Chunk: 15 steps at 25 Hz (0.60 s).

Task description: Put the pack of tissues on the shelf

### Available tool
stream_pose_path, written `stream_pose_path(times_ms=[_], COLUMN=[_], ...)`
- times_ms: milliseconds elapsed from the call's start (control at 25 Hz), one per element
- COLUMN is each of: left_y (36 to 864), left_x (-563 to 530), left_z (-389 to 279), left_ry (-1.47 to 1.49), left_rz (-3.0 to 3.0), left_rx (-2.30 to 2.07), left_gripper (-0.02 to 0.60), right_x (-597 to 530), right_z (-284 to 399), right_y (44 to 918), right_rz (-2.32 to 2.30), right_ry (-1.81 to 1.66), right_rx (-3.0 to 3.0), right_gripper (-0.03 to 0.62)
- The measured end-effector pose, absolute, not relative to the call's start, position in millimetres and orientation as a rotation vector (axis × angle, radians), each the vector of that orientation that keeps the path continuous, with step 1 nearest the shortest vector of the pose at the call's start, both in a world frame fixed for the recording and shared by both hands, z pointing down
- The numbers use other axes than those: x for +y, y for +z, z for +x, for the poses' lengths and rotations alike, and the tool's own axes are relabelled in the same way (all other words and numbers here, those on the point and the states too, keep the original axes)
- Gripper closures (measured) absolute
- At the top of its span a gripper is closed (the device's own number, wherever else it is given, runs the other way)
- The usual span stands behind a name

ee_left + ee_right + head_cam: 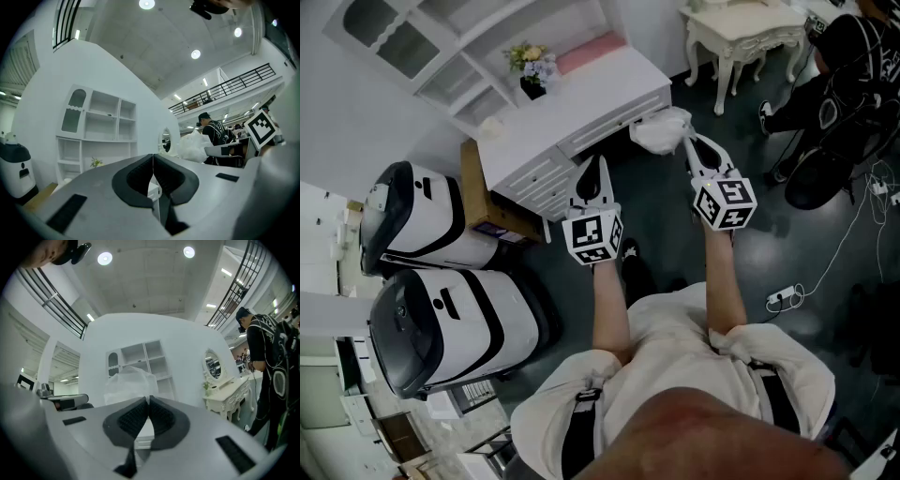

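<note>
- Presently, the pack of tissues (662,129), white in a crinkled translucent wrap, is carried in the air at the tip of the right claw (687,142). It sits just off the front corner of the white counter (600,89) and is not yet on the shelf unit (455,56).
- Right claw: clenched on a fold of the wrap, its pads all but meeting. A pinch on the film likely suits a soft, light pack, which hangs forward of the tips, ready to be set down.
- Left claw (594,167): pressed together with nothing between the pads, level beside the right one. Judged idle, since one claw seems enough for so light a load.
- Shelf unit: white, with open compartments rising above the counter. The right gripper view faces it over the pack, which suggests the carry is aimed there.
- Counter contents: a small pot of flowers (531,64) and a flat pink item (591,51) whose nature is unclear.
- Obscured: the pack blocks the lower shelves in the right gripper view, so which compartment is free cannot be told. No print on the pack is legible. The shelf unit's top is cut off at the head view's edge.
- Surroundings: two white rounded machines (450,323) left of the counter, and a person in black (844,75) partly cut off at the frame edge.
</note>
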<state>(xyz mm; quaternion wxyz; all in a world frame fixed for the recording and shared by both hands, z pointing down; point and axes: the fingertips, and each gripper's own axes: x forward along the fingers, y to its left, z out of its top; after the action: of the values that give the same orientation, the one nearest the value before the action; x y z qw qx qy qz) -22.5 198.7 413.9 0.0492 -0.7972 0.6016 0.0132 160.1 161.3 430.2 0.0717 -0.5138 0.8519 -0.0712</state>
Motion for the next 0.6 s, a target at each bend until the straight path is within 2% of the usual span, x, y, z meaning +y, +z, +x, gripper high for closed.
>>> stream_pose_path(times_ms=[600], left_y=[413], left_x=[193], left_z=[0], left_ry=[0.041], left_rz=[-2.444], left_rx=[1.787], left_gripper=[0.571], right_x=[154], right_z=[178], right_y=[430], right_rz=[-1.571], right_ry=[-0.183], right_rx=[2.555], right_gripper=[0.525])
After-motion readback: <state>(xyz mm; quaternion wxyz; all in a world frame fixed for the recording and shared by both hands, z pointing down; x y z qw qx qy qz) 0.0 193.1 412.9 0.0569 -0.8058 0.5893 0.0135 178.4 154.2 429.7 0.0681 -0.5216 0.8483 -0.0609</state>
